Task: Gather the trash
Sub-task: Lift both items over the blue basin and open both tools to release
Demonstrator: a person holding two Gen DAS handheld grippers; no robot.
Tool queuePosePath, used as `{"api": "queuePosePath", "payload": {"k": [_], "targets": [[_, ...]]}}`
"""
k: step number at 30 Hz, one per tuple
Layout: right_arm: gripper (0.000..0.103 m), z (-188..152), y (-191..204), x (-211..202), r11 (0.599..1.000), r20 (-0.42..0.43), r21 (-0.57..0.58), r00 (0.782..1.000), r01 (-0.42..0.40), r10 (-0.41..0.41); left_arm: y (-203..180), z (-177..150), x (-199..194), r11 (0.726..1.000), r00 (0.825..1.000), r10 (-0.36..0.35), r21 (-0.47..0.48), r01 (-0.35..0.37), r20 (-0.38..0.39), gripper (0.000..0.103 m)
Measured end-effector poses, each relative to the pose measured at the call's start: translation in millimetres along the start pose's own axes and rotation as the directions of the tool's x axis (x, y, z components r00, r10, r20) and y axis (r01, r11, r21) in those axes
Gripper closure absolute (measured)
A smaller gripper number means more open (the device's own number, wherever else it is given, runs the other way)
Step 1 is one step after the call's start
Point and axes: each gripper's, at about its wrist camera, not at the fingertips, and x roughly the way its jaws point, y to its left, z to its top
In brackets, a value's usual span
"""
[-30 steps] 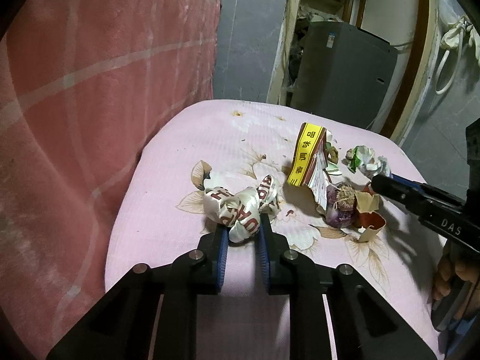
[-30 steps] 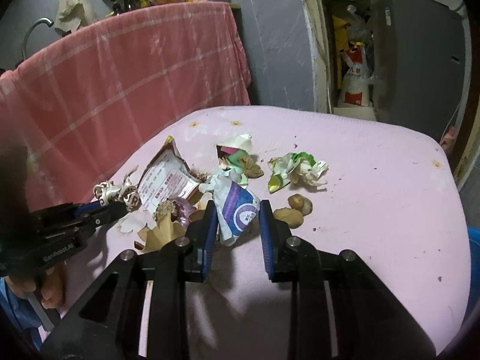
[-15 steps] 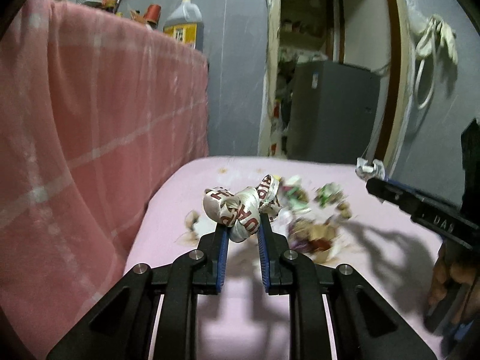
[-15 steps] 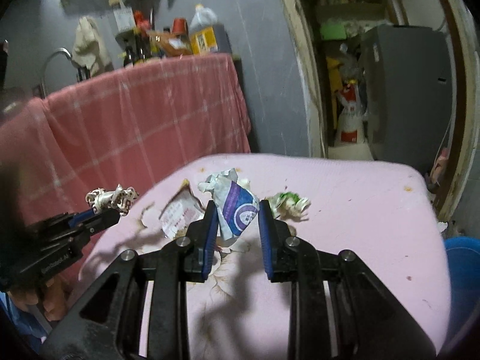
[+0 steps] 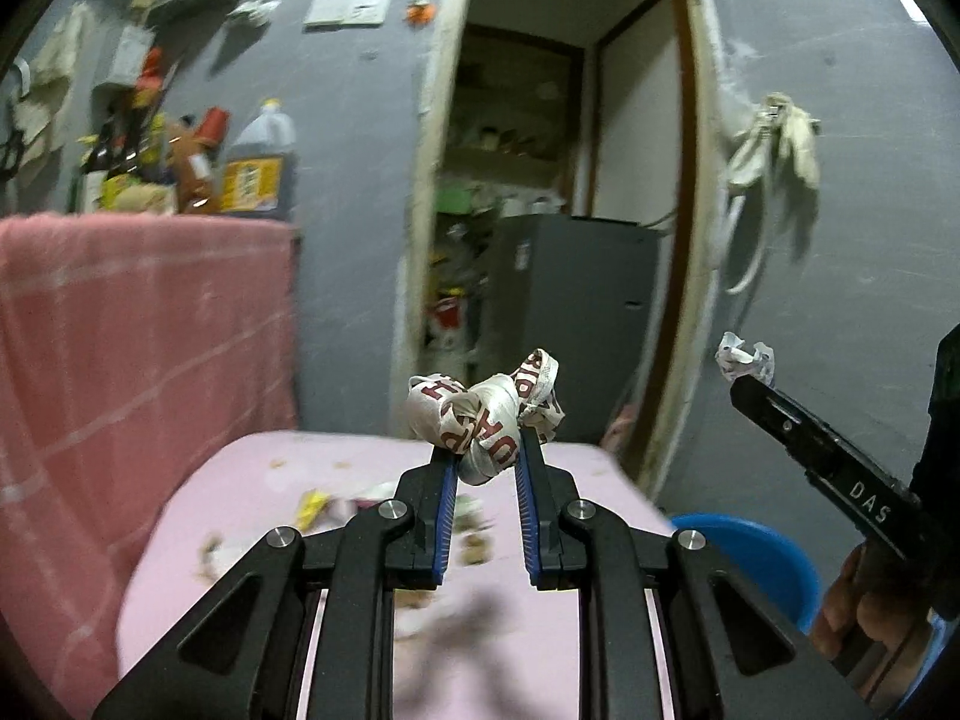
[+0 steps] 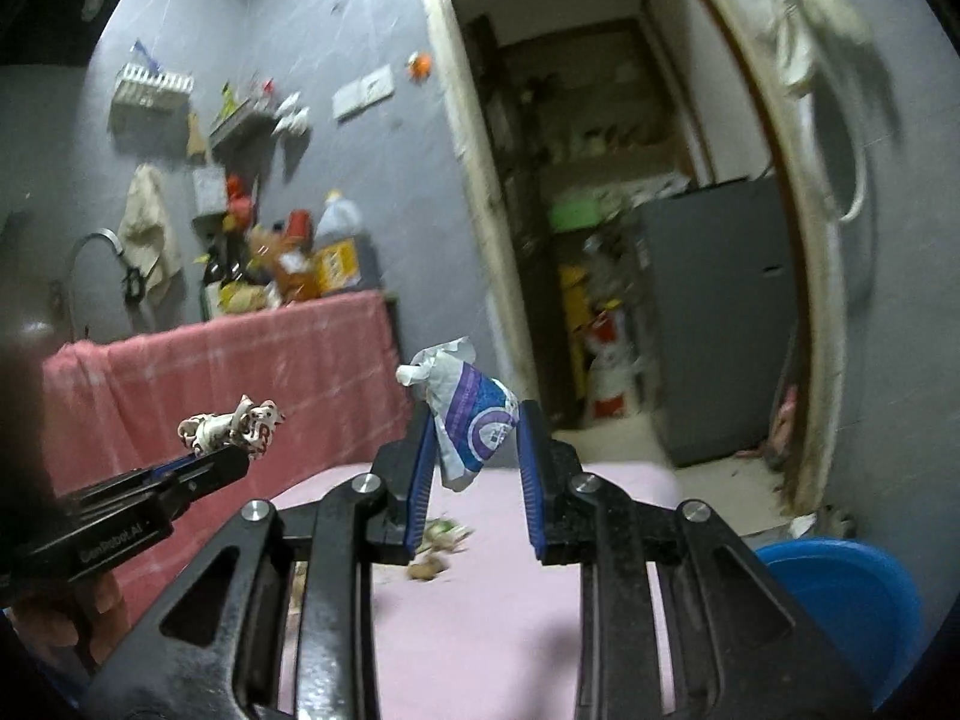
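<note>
Left tongs (image 5: pixel 485 450) clamp knotted wrapper (image 5: pixel 486 414), right tongs (image 6: pixel 474 438) purple-printed packet (image 6: pixel 471 420)

Right gripper (image 5: pixel 840 468), lower right of your left wrist view, reads "DAS"; left gripper (image 6: pixel 138 516), lower left of your right wrist view, reads "GenRobot.AI".

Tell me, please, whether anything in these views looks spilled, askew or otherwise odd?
Yes: scraps of litter lie strewn over the pink cloth below. Each gripper holds a crumpled piece: the left gripper a white wrapper with red print, the right gripper a purple-and-white packet, hanging tilted between the fingers.
</note>
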Motion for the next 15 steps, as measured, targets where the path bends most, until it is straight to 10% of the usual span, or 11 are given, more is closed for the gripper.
{"api": "queuePosePath", "payload": {"k": [15], "targets": [[0.076, -3, -104, -45, 0.952, -0.031, 0.156, 0.965, 0.263, -0.261, -117, 3, 68, 0.969, 0.962, -0.231, 0.054, 0.241, -0.146, 0.087]]}}
